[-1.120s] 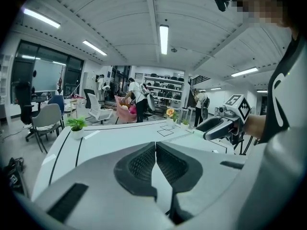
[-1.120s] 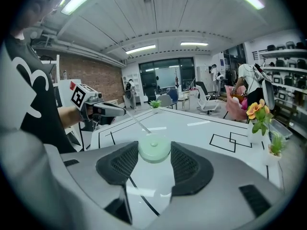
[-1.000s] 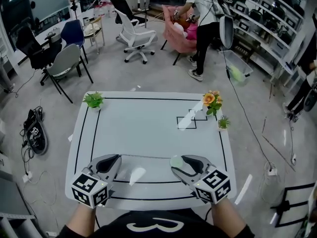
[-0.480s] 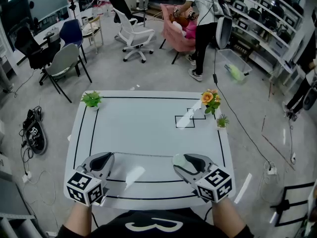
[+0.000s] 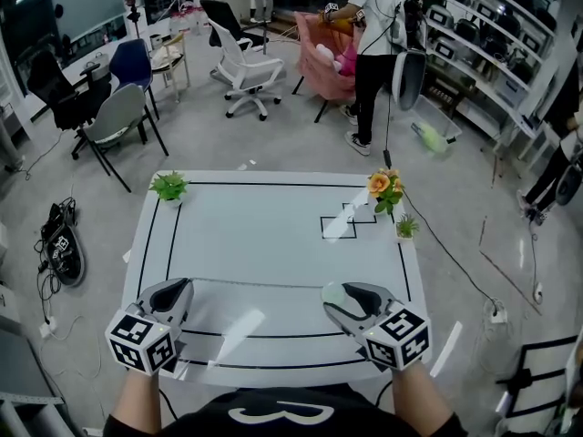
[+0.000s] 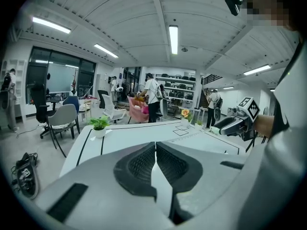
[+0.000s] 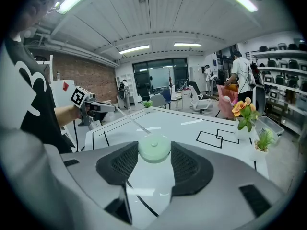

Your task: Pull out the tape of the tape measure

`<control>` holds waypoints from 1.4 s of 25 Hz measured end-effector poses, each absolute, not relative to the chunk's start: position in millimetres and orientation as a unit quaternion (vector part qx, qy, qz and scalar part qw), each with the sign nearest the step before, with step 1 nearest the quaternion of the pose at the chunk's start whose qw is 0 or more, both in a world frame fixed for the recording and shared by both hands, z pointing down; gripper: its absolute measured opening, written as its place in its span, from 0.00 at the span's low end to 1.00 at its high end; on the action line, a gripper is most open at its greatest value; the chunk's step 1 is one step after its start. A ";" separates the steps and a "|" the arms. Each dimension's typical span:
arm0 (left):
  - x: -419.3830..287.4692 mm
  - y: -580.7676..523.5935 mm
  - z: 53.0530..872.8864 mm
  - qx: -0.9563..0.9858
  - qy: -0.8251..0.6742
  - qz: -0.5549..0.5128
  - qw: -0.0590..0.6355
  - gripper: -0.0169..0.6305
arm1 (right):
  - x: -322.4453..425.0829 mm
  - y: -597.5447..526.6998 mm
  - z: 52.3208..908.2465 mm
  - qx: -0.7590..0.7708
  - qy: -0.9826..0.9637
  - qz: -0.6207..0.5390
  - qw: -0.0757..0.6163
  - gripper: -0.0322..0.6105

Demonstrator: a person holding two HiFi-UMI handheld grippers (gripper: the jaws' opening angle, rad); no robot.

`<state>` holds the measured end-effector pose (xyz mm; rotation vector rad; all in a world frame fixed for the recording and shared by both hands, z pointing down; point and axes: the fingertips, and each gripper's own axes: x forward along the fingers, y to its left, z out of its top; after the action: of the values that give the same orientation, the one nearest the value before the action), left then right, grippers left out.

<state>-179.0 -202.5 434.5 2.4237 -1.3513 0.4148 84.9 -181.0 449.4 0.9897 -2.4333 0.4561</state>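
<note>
Left gripper [image 5: 178, 287]: jaws pressed together, pinching the free end of the tape [image 7: 133, 120]. It sits low over the near left part of the table [image 5: 273, 235].

Tape: already partly out, and it runs as a thin straight strip just above the table from the left gripper's tips across to the case. Its long axis lies left-right, roughly parallel to the table's near edge.

Tape measure [image 7: 154, 149]: a pale green round case, seated between the right gripper's pads at the near right part of the table.

Right gripper [image 5: 339, 300]: jaws wide, closed on the case from both sides.

Key relation: the case lies directly to the right of the left gripper, along the line of the tape. The left gripper is the one on the free end, so more length would likely come from drawing it leftward along that axis, away from the case, while the right one anchors. A pull off this line risks twisting or kinking the strip.
</note>
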 end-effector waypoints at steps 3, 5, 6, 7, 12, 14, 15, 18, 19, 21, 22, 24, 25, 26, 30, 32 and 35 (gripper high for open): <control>-183.4 -203.3 436.2 0.851 -0.477 0.146 0.167 0.05 | 84.4 -181.7 450.2 0.360 -0.887 0.167 0.235 0.39; -187.4 -204.1 438.0 0.847 -0.482 0.148 0.165 0.05 | 84.4 -181.9 451.8 0.362 -0.886 0.167 0.237 0.39; -191.0 -204.5 438.5 0.845 -0.487 0.148 0.165 0.05 | 84.8 -182.1 452.6 0.364 -0.885 0.167 0.239 0.39; -195.3 -204.9 438.6 0.842 -0.492 0.148 0.166 0.05 | 85.8 -182.4 453.5 0.367 -0.883 0.168 0.240 0.39; -202.6 -201.9 442.3 0.839 -0.494 0.146 0.174 0.05 | 91.6 -181.3 461.1 0.375 -0.876 0.176 0.248 0.39; -199.4 -199.7 447.6 0.841 -0.490 0.152 0.173 0.05 | 92.4 -180.4 466.1 0.377 -0.873 0.180 0.251 0.39; -197.4 -199.0 450.6 0.842 -0.487 0.155 0.174 0.05 | 92.5 -180.2 469.3 0.378 -0.872 0.182 0.252 0.39; -187.3 -198.7 459.3 0.847 -0.473 0.163 0.179 0.05 | 91.9 -180.7 479.2 0.378 -0.869 0.188 0.259 0.39; -183.3 -199.2 462.3 0.848 -0.468 0.168 0.180 0.05 | 91.7 -181.6 482.2 0.378 -0.868 0.190 0.261 0.39; -177.4 -200.2 469.5 0.849 -0.462 0.179 0.181 0.05 | 91.2 -183.7 489.6 0.378 -0.865 0.193 0.266 0.39; -176.0 -200.5 473.7 0.849 -0.461 0.185 0.181 0.05 | 91.4 -184.5 494.2 0.379 -0.864 0.196 0.269 0.39; -174.4 -201.0 482.2 0.847 -0.460 0.195 0.182 0.05 | 92.3 -185.3 503.8 0.379 -0.860 0.201 0.276 0.39; -173.4 -201.5 486.4 0.846 -0.459 0.200 0.184 0.05 | 92.8 -185.5 508.5 0.379 -0.859 0.203 0.279 0.39; -172.5 -202.1 490.9 0.845 -0.457 0.207 0.185 0.05 | 93.3 -185.7 513.1 0.378 -0.857 0.204 0.283 0.39; -172.9 -202.6 513.1 0.837 -0.457 0.246 0.175 0.05 | 92.2 -186.4 531.5 0.375 -0.852 0.203 0.305 0.39; -171.7 -201.7 522.6 0.833 -0.459 0.261 0.165 0.05 | 91.2 -186.6 540.1 0.372 -0.850 0.195 0.318 0.39; -168.7 -198.8 537.5 0.828 -0.456 0.288 0.156 0.05 | 90.9 -187.0 552.2 0.370 -0.844 0.185 0.341 0.39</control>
<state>-168.7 -198.8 537.5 2.3711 -1.3048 0.8237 90.9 -187.0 552.2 0.9626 -2.1963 0.4802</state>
